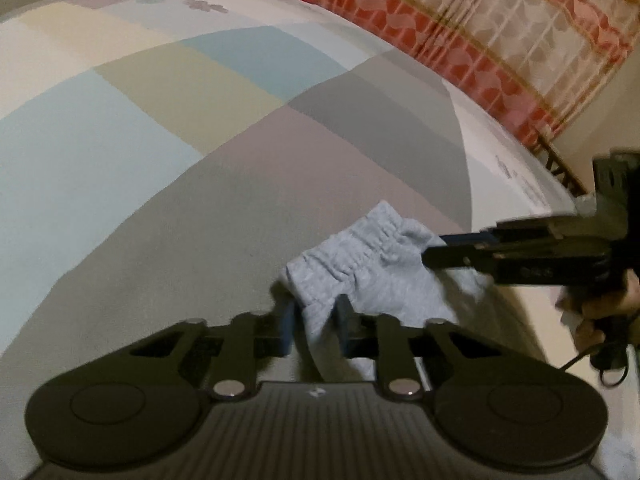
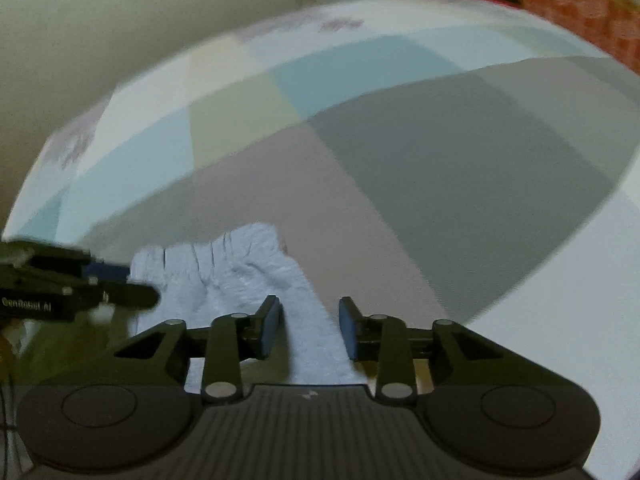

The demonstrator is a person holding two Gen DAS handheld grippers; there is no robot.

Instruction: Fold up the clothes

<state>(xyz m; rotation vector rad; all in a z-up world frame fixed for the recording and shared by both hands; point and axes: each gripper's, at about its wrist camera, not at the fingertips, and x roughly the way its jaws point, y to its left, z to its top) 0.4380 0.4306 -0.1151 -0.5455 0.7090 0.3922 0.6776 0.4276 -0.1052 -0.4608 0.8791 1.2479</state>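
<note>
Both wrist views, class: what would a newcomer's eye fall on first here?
First, the small pale blue-grey garment with a gathered elastic waistband, lying on the pastel patchwork bedcover between both black tongs. The left tongs straddle its near edge; the right tongs do likewise. Behind the bed hangs a red-and-cream lace curtain.

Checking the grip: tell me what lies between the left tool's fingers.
A fold of the light blue garment lies between the left tool fingers, seen in the left wrist view.

Hand-held grippers: two, a left hand-held gripper [image 1: 316, 326] and a right hand-held gripper [image 2: 310, 328]
Garments: one, light grey shorts [image 1: 372, 268] with an elastic waistband
Beds: one bed [image 1: 160, 128]
Curtains: one patterned curtain [image 1: 480, 40]
</note>
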